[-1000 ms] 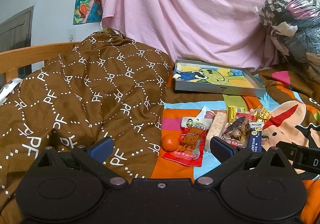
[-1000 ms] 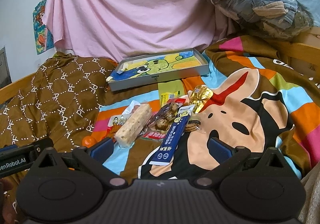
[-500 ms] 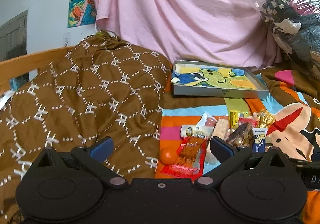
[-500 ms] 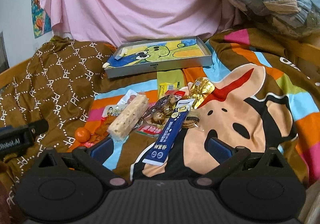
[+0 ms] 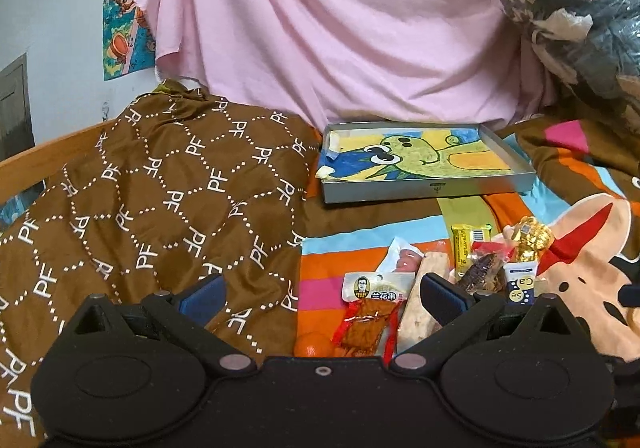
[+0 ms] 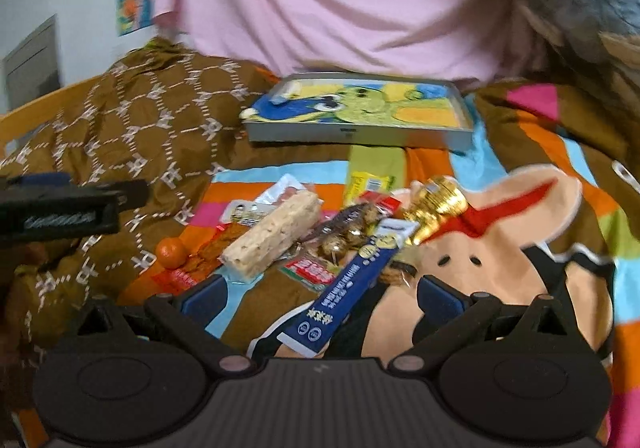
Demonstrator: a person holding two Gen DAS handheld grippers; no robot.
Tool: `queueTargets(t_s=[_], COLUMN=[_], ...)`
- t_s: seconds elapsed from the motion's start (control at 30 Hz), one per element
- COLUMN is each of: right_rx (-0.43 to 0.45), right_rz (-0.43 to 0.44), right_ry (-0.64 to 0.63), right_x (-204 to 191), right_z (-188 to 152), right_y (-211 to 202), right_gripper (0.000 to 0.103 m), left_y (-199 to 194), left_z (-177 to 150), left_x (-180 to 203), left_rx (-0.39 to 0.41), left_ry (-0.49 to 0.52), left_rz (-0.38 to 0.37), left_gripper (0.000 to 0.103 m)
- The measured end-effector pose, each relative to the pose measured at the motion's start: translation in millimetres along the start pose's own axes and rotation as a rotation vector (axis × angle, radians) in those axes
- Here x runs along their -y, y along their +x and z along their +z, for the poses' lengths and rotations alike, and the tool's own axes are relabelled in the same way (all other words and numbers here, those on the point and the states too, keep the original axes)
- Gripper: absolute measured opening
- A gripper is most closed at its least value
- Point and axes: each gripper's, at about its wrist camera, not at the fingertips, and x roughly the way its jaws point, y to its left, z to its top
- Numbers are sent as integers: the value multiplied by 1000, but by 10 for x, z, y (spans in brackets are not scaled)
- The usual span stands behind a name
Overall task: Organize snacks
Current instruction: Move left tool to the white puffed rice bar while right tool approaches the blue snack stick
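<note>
Two grippers are seen, each spread wide and holding nothing: the left gripper [image 5: 322, 298] and the right gripper [image 6: 322, 294]. One heap of snacks is laid on the striped bedspread [image 6: 568, 152]. In it are counted one orange [image 6: 171, 252], one pale bar [image 6: 274, 234], one blue stick pack [image 6: 350, 288], one gold-foil sweet [image 6: 436, 208], one yellow packet [image 6: 368, 184] and one red pouch [image 5: 370, 322]; further wrappers are heaped beneath and cannot be counted. One shallow box [image 6: 356, 134] is placed at twelve o'clock, well beyond the heap. From the right gripper the blue stick pack is found between the fingers, at twelve o'clock, with the orange at ten o'clock. From the left gripper the red pouch lies at one o'clock, inside the gap near the right finger. One brown blanket [image 5: 160, 200] is spread at nine o'clock.
</note>
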Motion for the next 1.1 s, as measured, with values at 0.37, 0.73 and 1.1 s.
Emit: queueTargets(t_s=[0.37,0.73,1.1], right_rx=[-19,-57,-70], right_rz=[95,120,121], right_ry=[-98,-43,-39], right_x=[137,320,388], right_z=[117,124,54], right_y=[180,442,634], right_gripper=[103,103,103], left_y=[306,590,817], left_z=[-26,-22,-38], left_x=[193,376,496], left_rx=[-48,-100,-152], left_ry=[71,131,166], left_rz=[9,20,-11], left_gripper=[102,102,102])
